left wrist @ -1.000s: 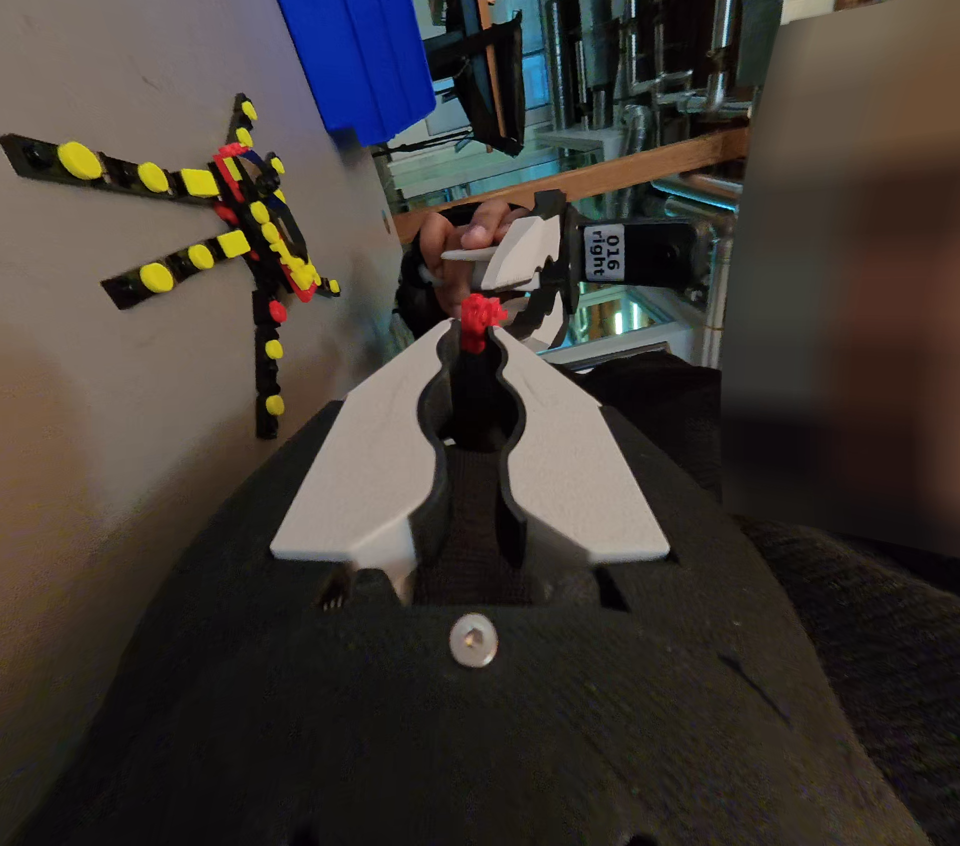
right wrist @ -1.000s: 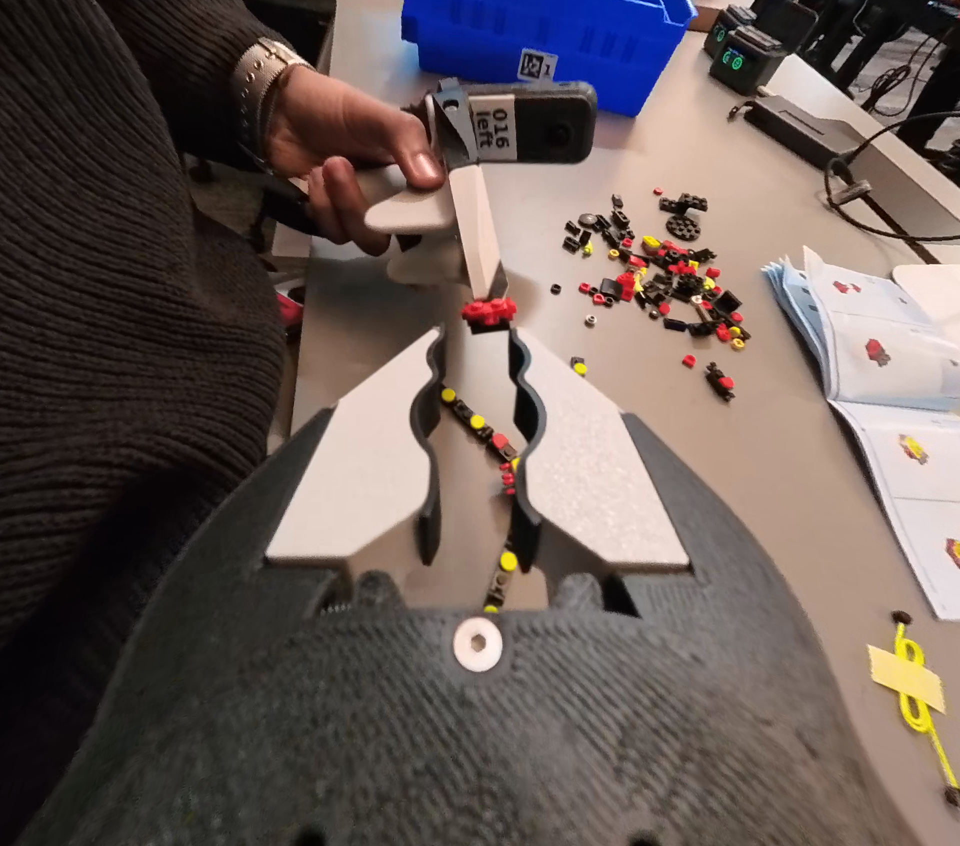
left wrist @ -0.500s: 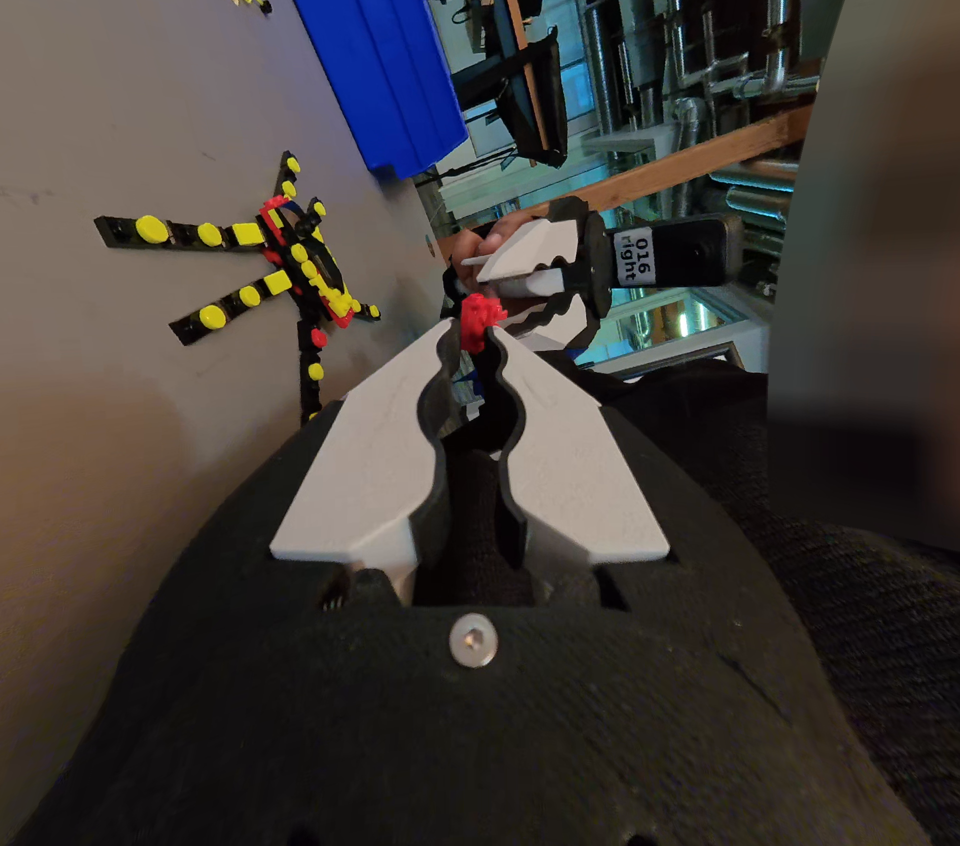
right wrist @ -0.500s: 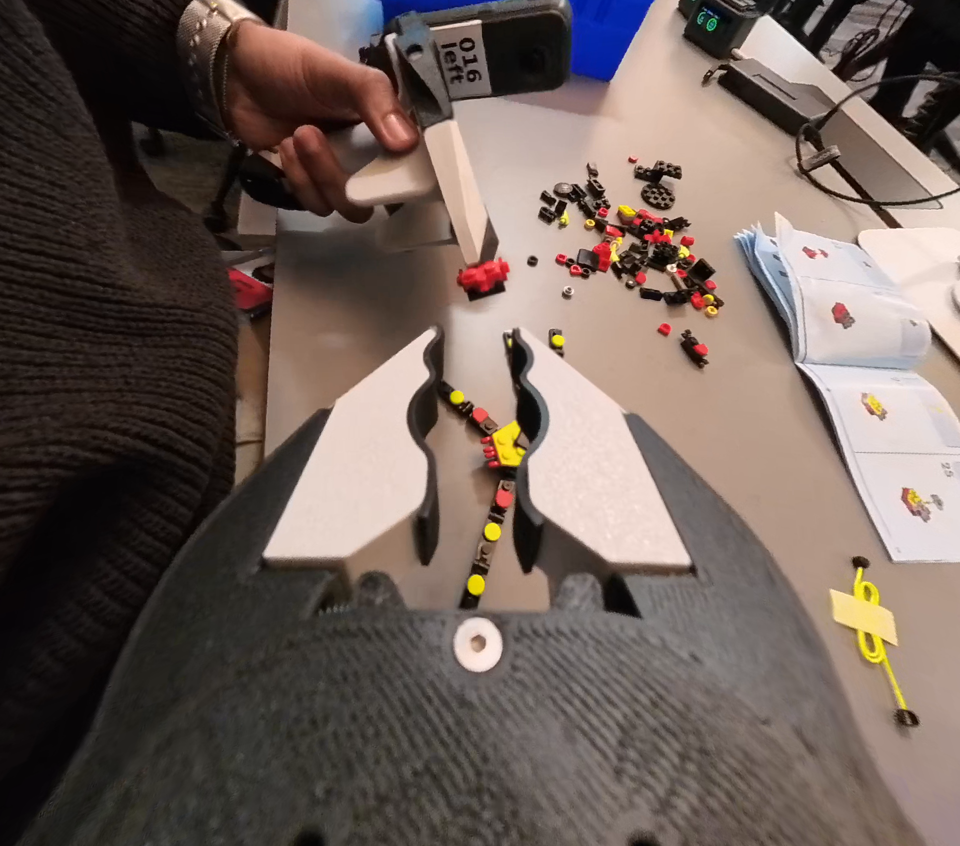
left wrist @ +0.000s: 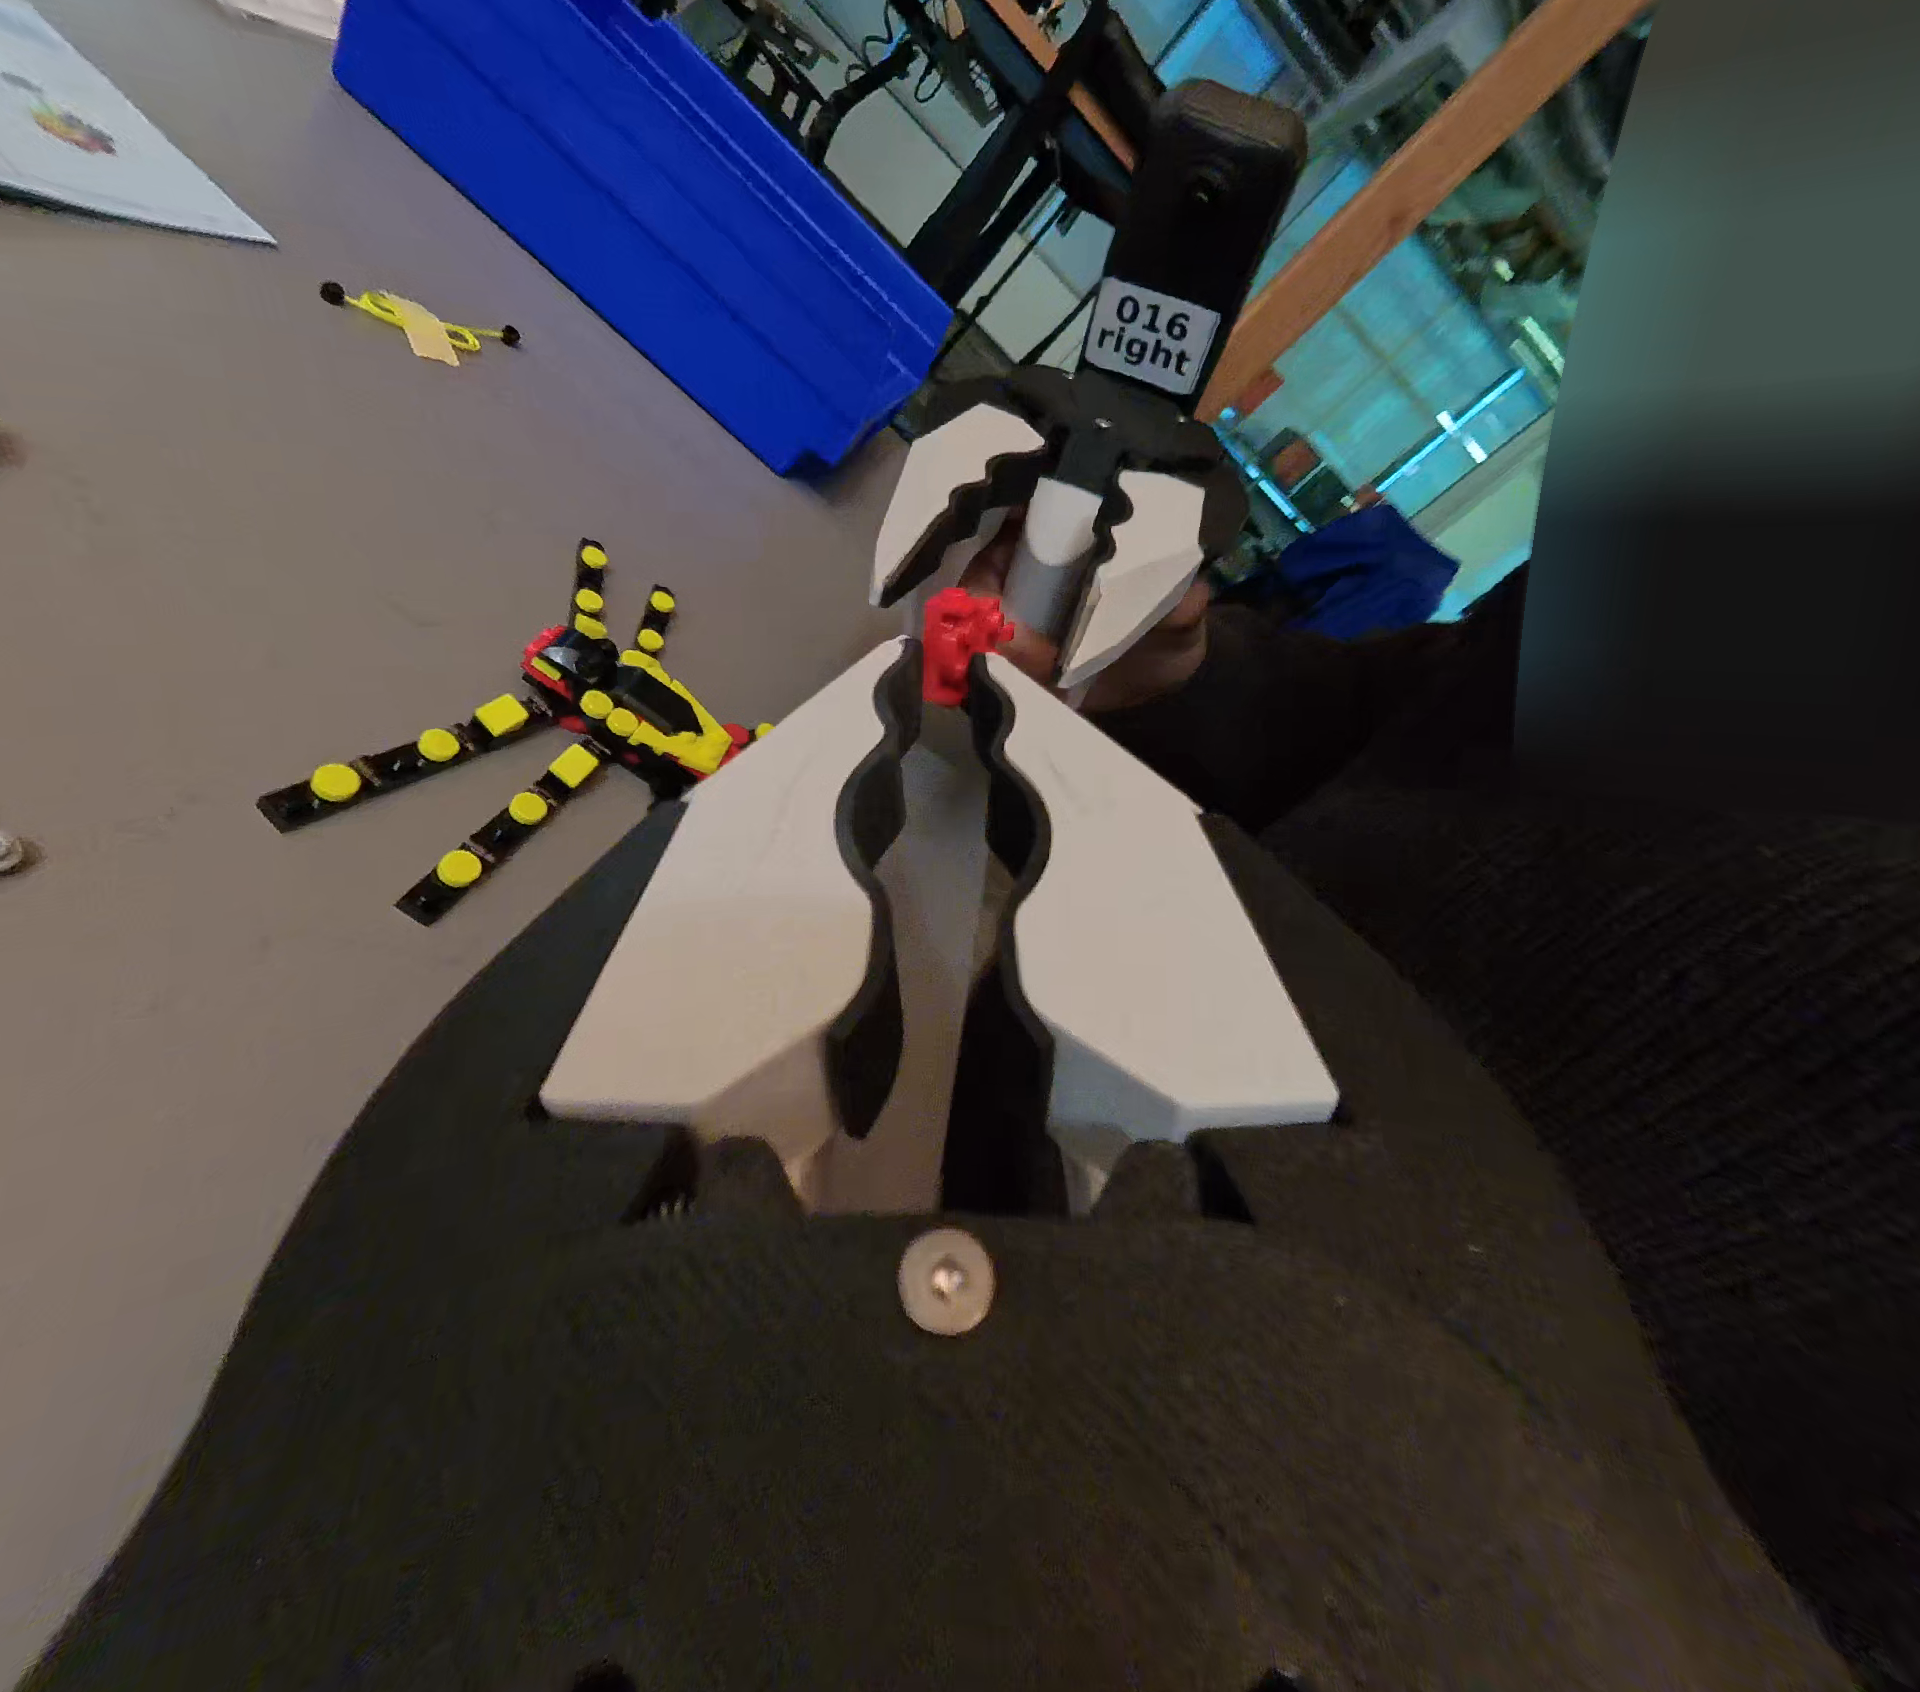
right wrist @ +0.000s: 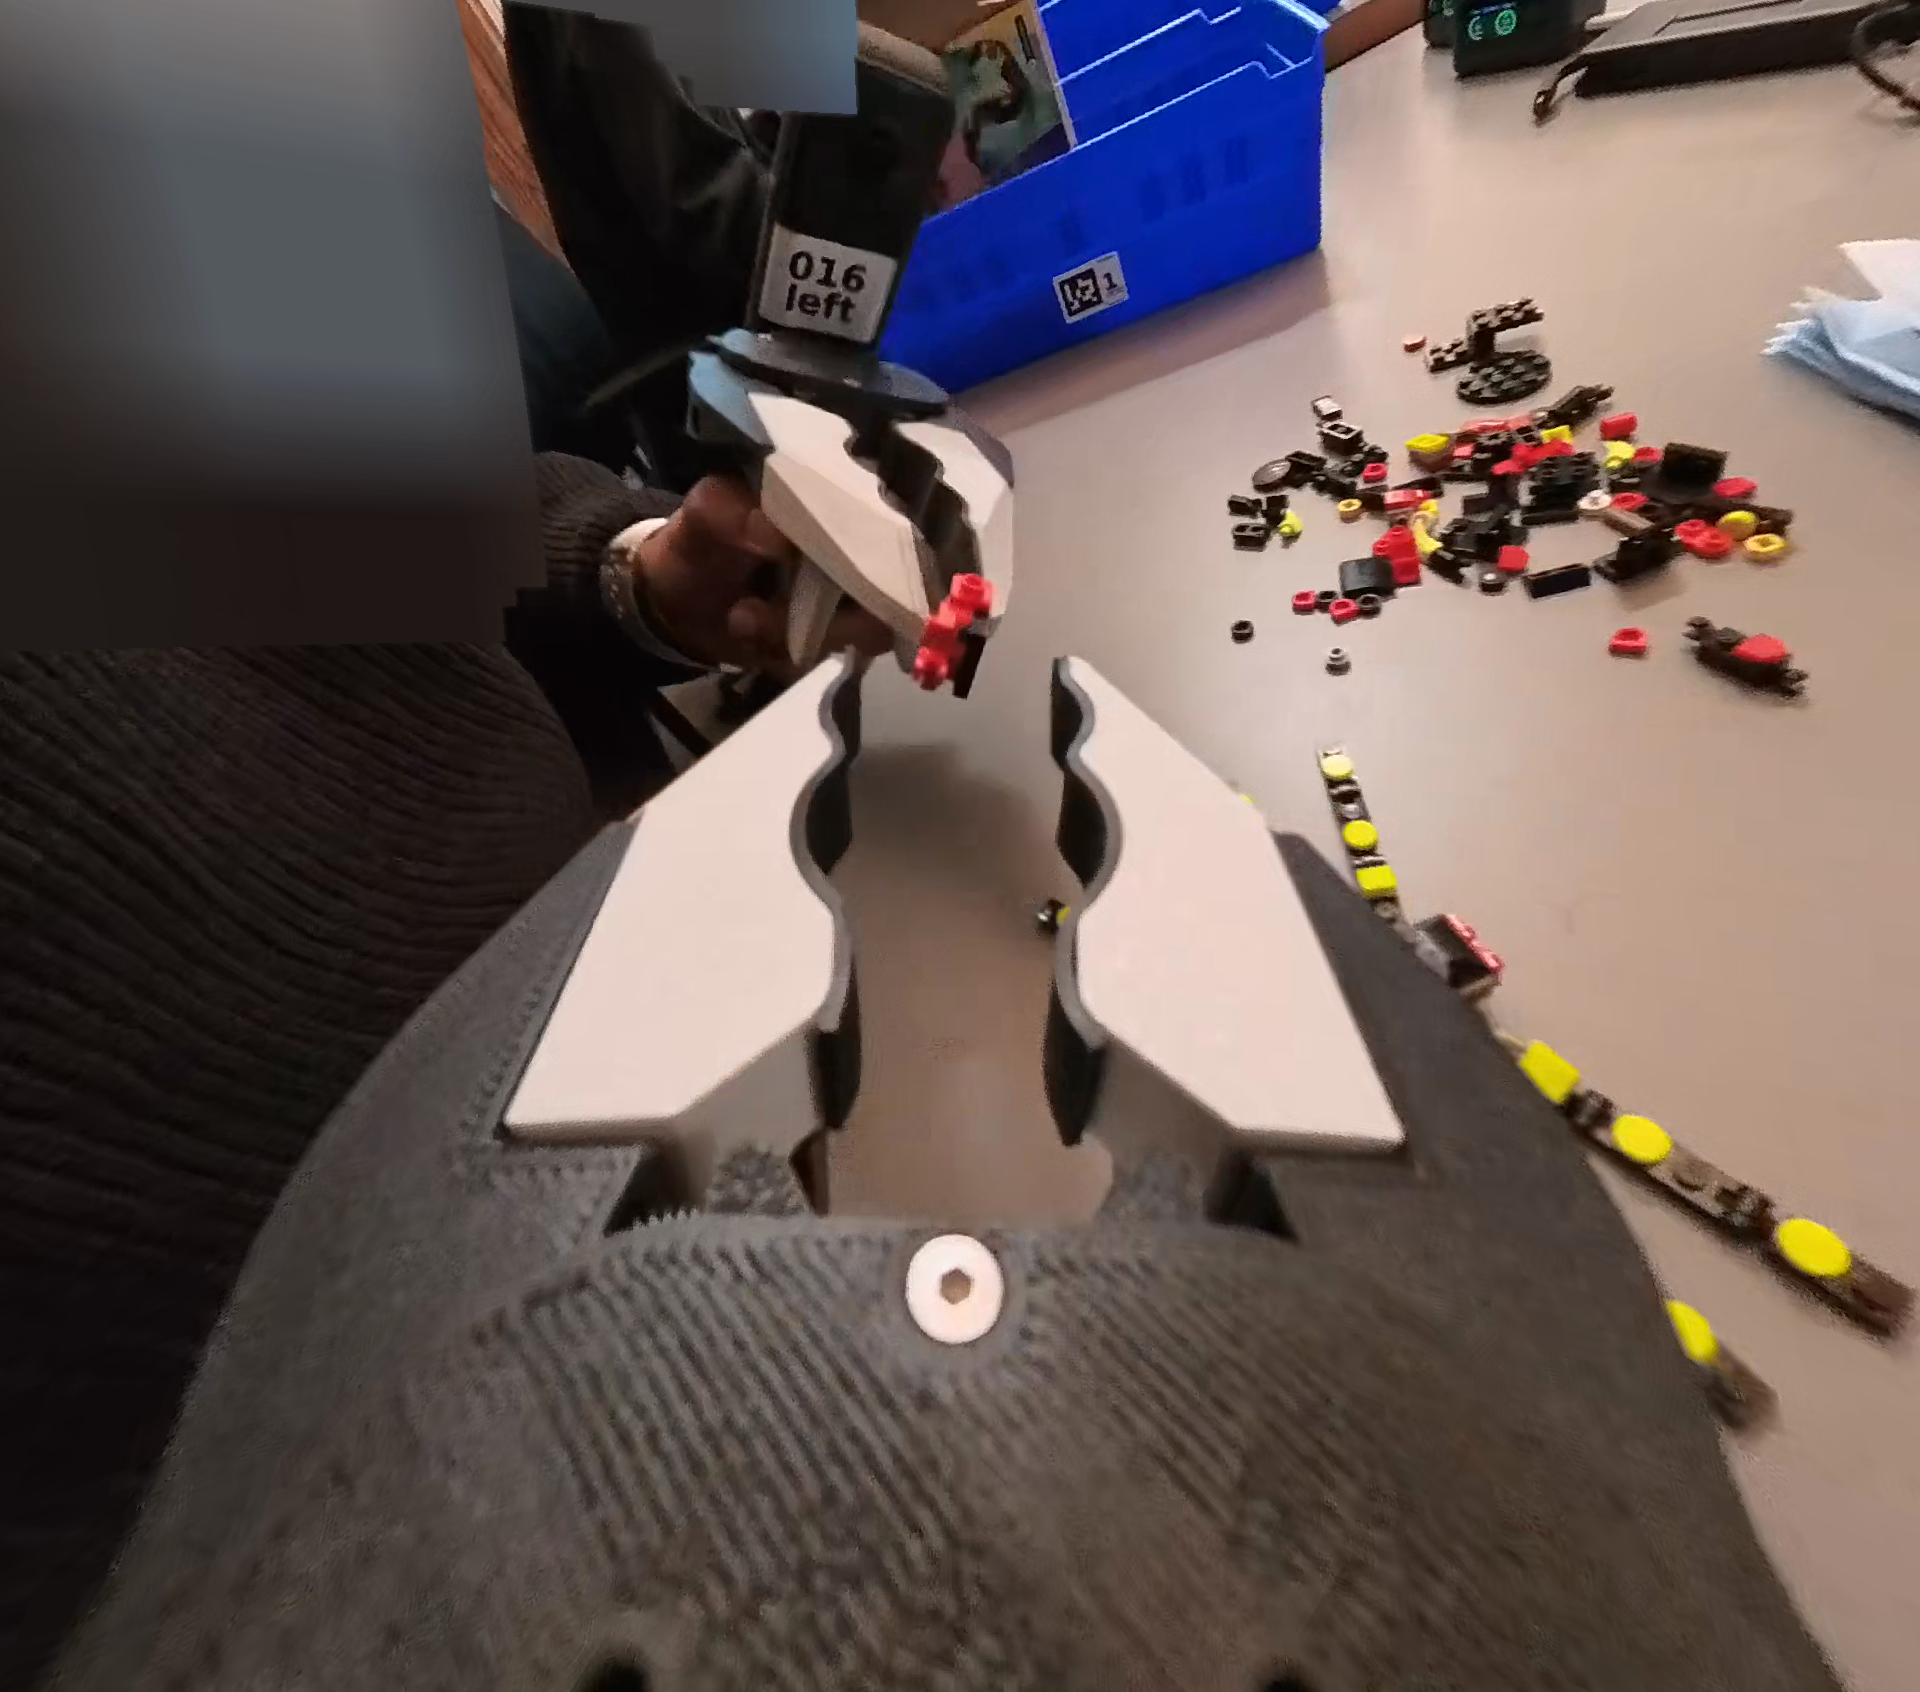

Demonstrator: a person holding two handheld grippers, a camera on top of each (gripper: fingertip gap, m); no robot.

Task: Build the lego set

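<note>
My left gripper (left wrist: 948, 666) is shut on a small red and black lego piece (left wrist: 958, 640) and holds it in the air above the table. The same piece (right wrist: 954, 619) shows at the left gripper's tips (right wrist: 961, 624) in the right wrist view. My right gripper (right wrist: 954, 674) is open and empty, just below and facing the piece; it also shows in the left wrist view (left wrist: 977, 614). The black, yellow and red lego model (left wrist: 613, 707) with long studded legs lies flat on the grey table (left wrist: 260, 499). Part of it (right wrist: 1455, 967) lies right of my right gripper.
A pile of loose red, black and yellow lego pieces (right wrist: 1538, 499) lies at the right. Blue bins (right wrist: 1143, 188) (left wrist: 623, 188) stand at the back. An instruction booklet (left wrist: 94, 146) and a yellow tie (left wrist: 416, 312) lie on the table. A person's dark sleeve (right wrist: 260, 863) fills the left. The grippers are tip to tip, or close to it.
The right gripper opened wider and drew back from the red piece. Both grippers turned and rose. The left gripper still holds the piece.
</note>
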